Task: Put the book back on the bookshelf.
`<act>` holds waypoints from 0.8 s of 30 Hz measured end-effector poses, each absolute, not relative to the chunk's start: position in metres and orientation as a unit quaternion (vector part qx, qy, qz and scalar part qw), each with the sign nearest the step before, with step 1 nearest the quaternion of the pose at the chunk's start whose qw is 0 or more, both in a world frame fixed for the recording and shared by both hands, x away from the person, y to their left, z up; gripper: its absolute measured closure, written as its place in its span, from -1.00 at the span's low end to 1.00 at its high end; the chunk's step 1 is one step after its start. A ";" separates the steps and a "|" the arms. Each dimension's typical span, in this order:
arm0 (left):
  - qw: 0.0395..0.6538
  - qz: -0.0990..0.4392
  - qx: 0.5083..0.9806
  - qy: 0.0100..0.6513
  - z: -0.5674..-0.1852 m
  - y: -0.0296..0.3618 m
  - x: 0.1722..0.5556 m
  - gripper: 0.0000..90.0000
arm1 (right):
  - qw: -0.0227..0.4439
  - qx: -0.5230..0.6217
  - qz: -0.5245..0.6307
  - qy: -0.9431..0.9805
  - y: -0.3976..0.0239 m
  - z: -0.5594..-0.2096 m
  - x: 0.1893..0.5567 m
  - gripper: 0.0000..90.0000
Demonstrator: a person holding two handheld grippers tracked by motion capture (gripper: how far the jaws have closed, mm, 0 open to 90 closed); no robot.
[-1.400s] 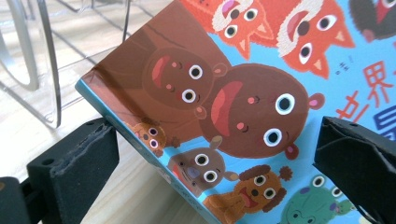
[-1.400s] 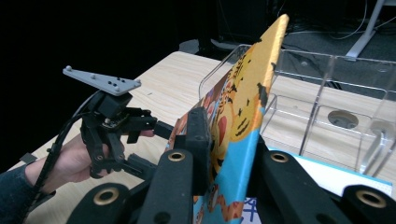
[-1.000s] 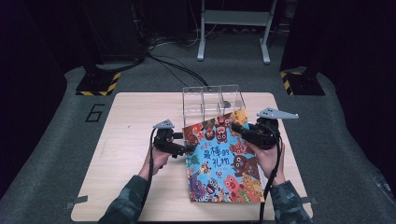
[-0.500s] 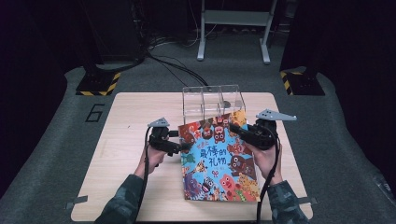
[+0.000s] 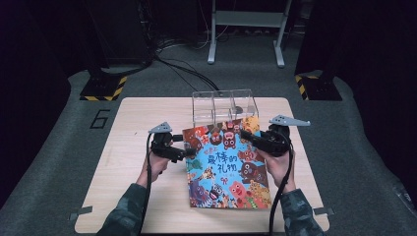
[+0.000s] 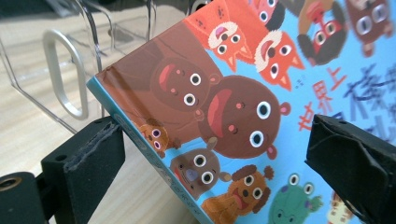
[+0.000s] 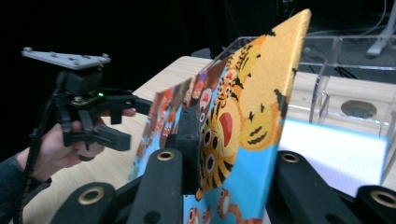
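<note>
Colourful book point(image 5: 226, 167) gripped at its far right corner by the right gripper point(image 5: 251, 137), jaws clamped on the cover though just easing open a little, far edge lifted off the worktop point(image 5: 123, 196), near edge resting down. Left gripper point(image 5: 186, 154) open, jaws spread either side of the book's left edge, one pad point(image 6: 95, 158) close against the spine, the other above the cover, not pressing. Clear rack point(image 5: 223, 105) just beyond both grippers, behind the book.
</note>
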State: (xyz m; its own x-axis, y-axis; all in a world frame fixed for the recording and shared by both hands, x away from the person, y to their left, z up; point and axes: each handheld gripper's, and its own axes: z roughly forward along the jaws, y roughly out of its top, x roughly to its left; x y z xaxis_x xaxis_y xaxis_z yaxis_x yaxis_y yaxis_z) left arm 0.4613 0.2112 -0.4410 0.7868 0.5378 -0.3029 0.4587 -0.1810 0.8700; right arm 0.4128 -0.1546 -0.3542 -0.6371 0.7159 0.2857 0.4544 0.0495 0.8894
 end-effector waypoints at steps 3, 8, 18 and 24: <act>0.549 0.049 0.770 0.321 -0.437 0.213 0.460 -0.89 | 0.116 0.408 0.552 0.718 -0.154 -0.354 0.414 0.59; 0.550 0.059 0.772 0.313 -0.432 0.216 0.458 -0.88 | 0.108 0.415 0.553 0.715 -0.156 -0.356 0.418 0.57; 0.548 0.065 0.775 0.306 -0.426 0.221 0.456 -0.85 | 0.100 0.418 0.550 0.716 -0.158 -0.360 0.423 0.51; 0.549 0.073 0.777 0.301 -0.423 0.223 0.454 -0.83 | 0.103 0.423 0.544 0.717 -0.158 -0.362 0.426 0.44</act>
